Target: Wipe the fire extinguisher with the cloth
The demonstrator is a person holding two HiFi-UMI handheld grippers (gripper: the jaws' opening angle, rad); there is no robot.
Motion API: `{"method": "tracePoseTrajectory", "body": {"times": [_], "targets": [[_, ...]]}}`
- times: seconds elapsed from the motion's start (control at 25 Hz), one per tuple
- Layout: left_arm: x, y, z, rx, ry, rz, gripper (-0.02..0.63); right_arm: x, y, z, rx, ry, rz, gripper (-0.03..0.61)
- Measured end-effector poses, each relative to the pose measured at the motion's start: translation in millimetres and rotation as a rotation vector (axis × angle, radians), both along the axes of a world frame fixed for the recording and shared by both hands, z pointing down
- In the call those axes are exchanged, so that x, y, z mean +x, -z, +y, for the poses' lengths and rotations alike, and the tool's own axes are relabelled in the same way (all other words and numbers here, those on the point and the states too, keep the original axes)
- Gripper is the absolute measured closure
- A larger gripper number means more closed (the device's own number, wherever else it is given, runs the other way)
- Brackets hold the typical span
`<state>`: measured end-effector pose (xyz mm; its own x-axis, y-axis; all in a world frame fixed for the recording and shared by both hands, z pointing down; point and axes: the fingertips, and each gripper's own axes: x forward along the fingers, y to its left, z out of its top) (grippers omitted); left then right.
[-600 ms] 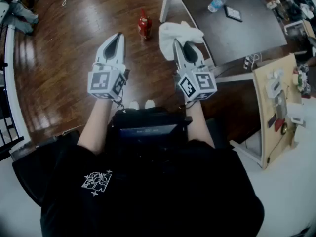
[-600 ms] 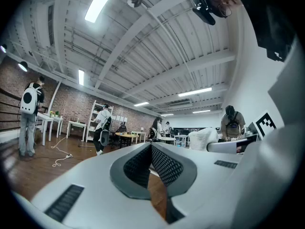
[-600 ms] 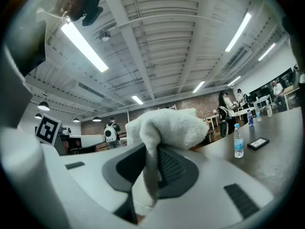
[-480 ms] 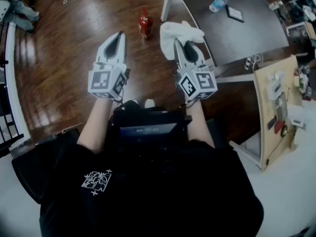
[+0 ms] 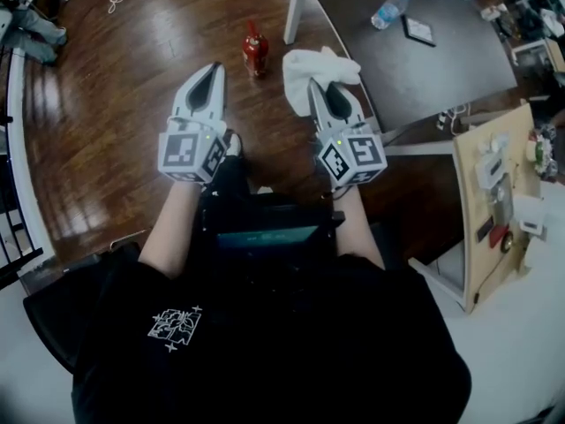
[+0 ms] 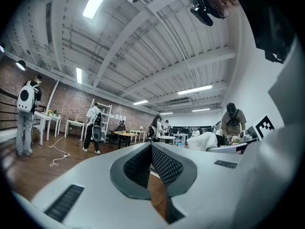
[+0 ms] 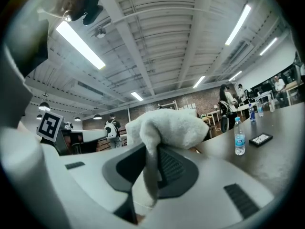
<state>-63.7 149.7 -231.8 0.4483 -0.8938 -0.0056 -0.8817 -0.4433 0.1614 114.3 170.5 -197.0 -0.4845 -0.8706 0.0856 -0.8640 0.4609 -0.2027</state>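
Observation:
A small red fire extinguisher [image 5: 255, 49] stands upright on the wooden floor ahead of me. My right gripper [image 5: 315, 83] is shut on a white cloth [image 5: 316, 66], which bunches over its tip; in the right gripper view the cloth [image 7: 164, 130] hangs down between the jaws. The cloth sits right of the extinguisher, apart from it. My left gripper [image 5: 212, 66] is shut with nothing in it, its tip below and left of the extinguisher. The left gripper [image 6: 151, 146] points out over the room, and the extinguisher does not show in that view.
A dark table [image 5: 415, 60] at the right holds a water bottle [image 5: 390, 8] and a small dark flat device [image 5: 418, 30]; its white leg [image 5: 295, 7] stands near the extinguisher. A wooden board [image 5: 490, 193] leans at far right. Several people stand [image 6: 93, 128] in the room.
Both grippers have moved a little forward, and the extinguisher and cloth sit slightly lower in the head view. A foot now shows beside the left gripper.

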Motion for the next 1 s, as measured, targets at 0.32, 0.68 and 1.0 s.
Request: {"method": "tracePoseTrajectory", "body": {"times": [0.32, 0.68, 1.0], "targets": [[-2.5, -36.3, -87.9, -0.047, -0.030, -0.002, 0.614, -2.2, -30.3, -83.2, -0.036, -0.016, -0.005, 0.495], [-41.2, -86.1, -222.4, -0.059, -0.087, -0.038, 0.615, -46.7, -83.0, -219.4, -0.067, -0.044, -0.014, 0.495], [-51.1, -221.8, -285.1, -0.045, -0.107, -0.031, 0.615, -52.6, -227.0, -291.5, -0.048, -0.038, 0.002, 0.495]]}}
